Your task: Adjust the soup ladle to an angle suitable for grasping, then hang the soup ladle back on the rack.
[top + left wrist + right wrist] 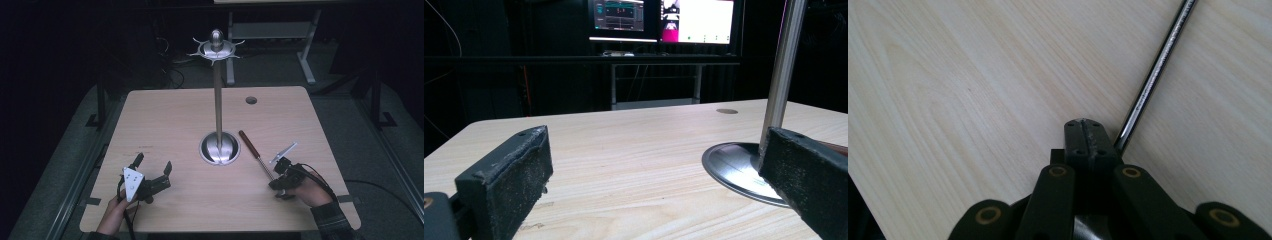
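Observation:
A steel stand [218,100] rises from a round base [220,148] at the table's middle and ends in a crown of hooks [216,48]. Right of the base lies a utensil with a brown handle [248,143] and a thin metal shaft [1153,75]. My right gripper [274,182] rests at the shaft's near end. In the right gripper view its jaws are shut [1085,135], and the shaft runs just beside and under their tips, not in the seam. My left gripper [154,164] is open near the front left, and between its pads [519,175] I see the stand's base [734,165].
The wooden table [175,115] has a round cable hole [251,100] at the back right. Monitors [664,20] and a desk frame stand in the dark beyond the far edge. Bare tabletop lies between the two grippers.

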`<state>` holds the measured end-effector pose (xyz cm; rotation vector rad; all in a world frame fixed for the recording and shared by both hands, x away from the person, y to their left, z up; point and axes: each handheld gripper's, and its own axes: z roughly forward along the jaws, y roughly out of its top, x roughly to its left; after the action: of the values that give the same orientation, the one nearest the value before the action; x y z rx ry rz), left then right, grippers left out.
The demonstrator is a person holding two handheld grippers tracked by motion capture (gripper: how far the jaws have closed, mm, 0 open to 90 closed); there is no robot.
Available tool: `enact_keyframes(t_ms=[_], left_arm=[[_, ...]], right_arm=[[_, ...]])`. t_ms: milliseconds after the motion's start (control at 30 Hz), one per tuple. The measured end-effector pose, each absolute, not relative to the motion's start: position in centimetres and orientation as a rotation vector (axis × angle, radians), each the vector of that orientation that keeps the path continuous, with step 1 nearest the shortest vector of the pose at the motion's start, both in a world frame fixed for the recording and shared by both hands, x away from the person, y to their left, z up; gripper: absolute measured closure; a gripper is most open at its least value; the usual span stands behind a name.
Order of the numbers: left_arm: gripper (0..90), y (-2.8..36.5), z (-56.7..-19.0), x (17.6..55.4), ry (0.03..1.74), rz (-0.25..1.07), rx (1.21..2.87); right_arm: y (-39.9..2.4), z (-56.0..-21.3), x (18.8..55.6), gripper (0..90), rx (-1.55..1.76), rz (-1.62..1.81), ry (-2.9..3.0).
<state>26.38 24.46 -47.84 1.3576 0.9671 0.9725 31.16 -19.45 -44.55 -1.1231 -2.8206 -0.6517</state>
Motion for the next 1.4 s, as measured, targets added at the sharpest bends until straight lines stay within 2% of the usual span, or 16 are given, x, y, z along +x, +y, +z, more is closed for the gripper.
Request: enact_keyframes(t_ms=[767,1400], left_arm=[[0.2,24.5,-47.8,26.4,0.967,0.973,1.358],[0.2,24.5,-47.8,26.4,0.967,0.974,1.361]], right_arm=[[-23.4,-43.9,32.4,89.8,-1.235,-0.632,-2.846],[-22.7,-42.0,33.9,87.7,-1.278,-0.82,-2.803]])
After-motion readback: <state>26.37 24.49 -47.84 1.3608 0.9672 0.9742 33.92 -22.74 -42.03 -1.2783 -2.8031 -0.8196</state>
